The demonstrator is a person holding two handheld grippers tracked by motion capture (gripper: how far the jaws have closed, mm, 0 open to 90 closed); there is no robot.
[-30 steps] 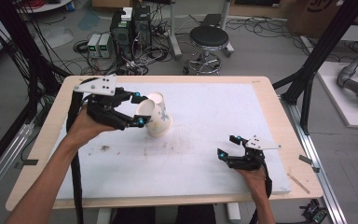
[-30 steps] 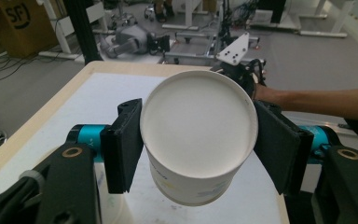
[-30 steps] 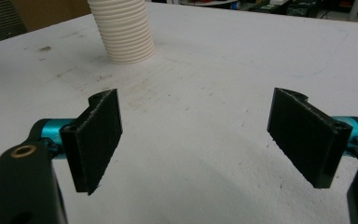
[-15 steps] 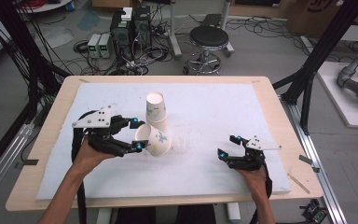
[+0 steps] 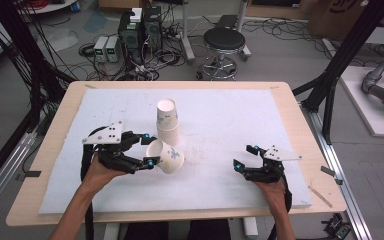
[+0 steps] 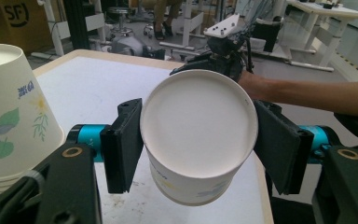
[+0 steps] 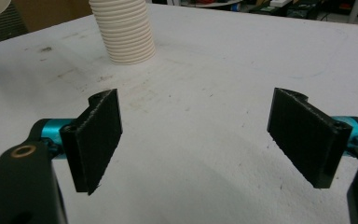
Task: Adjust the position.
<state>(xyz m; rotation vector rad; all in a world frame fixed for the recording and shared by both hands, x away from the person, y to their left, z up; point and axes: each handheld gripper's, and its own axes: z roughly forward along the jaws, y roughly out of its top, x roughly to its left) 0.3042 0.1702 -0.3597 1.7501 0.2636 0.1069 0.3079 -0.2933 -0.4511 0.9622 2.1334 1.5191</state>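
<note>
One floral cup (image 6: pixel 198 140) gripped, "SF" box (image 6: pixel 2 21)

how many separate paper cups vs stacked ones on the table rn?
1 separate: a paper cup gripped sideways in the left gripper. The rest sit nested upside down in a cup stack just behind it; stack count unclear. The right gripper is empty.

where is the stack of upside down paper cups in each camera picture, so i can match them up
High view: the cup stack stands upside down mid-table on the white mat, just beyond the single cup in the left gripper.
Left gripper view: the stack is at the left edge, beside the held cup.
Right gripper view: its ribbed rims are at top, left of centre.
Shared landmark: the white mat.
</note>
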